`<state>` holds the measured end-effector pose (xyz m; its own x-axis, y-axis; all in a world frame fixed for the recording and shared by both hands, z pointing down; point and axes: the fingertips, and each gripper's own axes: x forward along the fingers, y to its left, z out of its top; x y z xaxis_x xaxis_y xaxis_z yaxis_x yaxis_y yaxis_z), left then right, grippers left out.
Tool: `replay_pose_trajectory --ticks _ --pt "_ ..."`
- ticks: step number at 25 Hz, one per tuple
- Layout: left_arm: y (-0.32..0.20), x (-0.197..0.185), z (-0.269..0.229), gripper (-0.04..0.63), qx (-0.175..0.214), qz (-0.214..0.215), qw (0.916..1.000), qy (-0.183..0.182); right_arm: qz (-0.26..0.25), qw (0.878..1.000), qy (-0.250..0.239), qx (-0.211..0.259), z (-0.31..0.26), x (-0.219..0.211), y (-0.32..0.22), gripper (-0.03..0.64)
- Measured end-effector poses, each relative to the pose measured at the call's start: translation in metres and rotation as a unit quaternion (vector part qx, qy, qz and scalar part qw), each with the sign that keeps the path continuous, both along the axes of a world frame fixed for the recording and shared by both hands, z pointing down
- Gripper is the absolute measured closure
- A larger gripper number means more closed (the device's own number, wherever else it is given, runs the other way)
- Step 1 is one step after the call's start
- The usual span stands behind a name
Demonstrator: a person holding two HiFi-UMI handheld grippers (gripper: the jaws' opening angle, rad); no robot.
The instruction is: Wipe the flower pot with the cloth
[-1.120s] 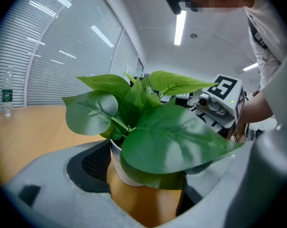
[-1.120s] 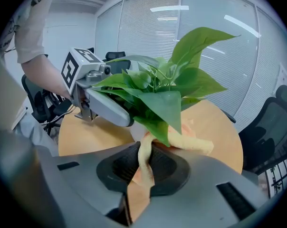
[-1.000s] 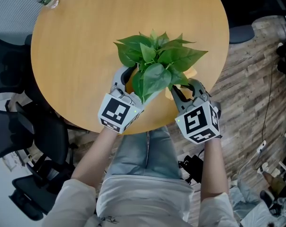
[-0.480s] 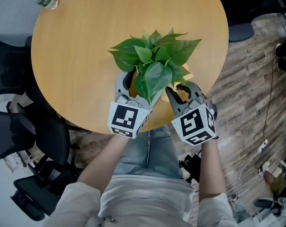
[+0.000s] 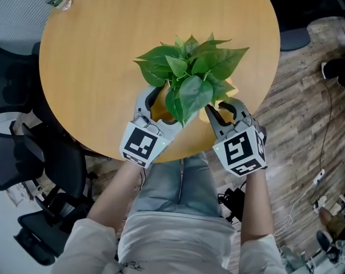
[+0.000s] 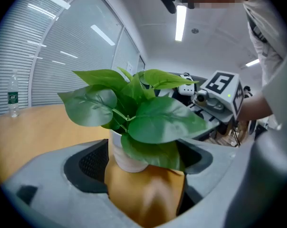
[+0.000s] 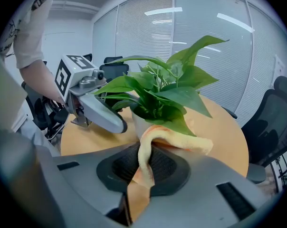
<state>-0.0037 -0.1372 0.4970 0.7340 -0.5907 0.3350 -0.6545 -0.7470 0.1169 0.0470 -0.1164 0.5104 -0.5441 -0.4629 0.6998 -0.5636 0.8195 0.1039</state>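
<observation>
**Pot clasped on the left, cloth poised on the right**

The flower pot (image 6: pixel 127 158) stands upright near the lower edge of the round table (image 5: pixel 92 56), at the middle of the head view and largely hidden there under its own leaves (image 5: pixel 187 73). The left gripper (image 5: pixel 155 101) reaches in from the lower left with its jaws spread wide around the pot. In the left gripper view the white wall sits between the pads and seems to rest against the left one, while a leaf covers the other side, so this reads as a steadying clasp.

The right gripper (image 5: pixel 223 108) is clenched on the cloth (image 7: pixel 146 160). Its jaws pinch the lower end, and the yellow strip rises and folds over towards the pot, with the free end lying just under the leaves. Whether that end touches the pot wall cannot be told.

From the right gripper the pot lies straight ahead and slightly to the left, just beyond the cloth's fold. Its long axis is vertical, so a wipe would probably run around the wall or up and down it. The right hand carries the cloth and has the free side of the pot before it, so the next move looks to be its own. The overhanging leaves are likely to crowd that approach.
</observation>
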Motion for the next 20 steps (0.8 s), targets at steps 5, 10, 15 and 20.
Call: replay_pose_trajectory --ticks 5,10,15,20 --pt "0.001 -0.018 0.004 0.163 0.008 0.074 0.9972 -0.007 0.010 1.000 -0.017 -0.008 0.002 0.000 0.001 0.572" --pt "-0.001 -0.038 0.006 0.163 0.013 0.156 0.9871 -0.031 0.015 1.000 -0.016 -0.010 0.000 0.001 0.000 0.572" --pt "-0.011 -0.059 0.011 0.163 0.007 0.171 0.9839 -0.052 0.017 1.000 -0.019 -0.013 0.002 0.003 -0.002 0.572" --pt "-0.028 -0.067 0.010 0.163 0.004 0.172 0.9849 -0.020 0.018 1.000 -0.016 -0.013 0.001 0.007 -0.005 0.572"
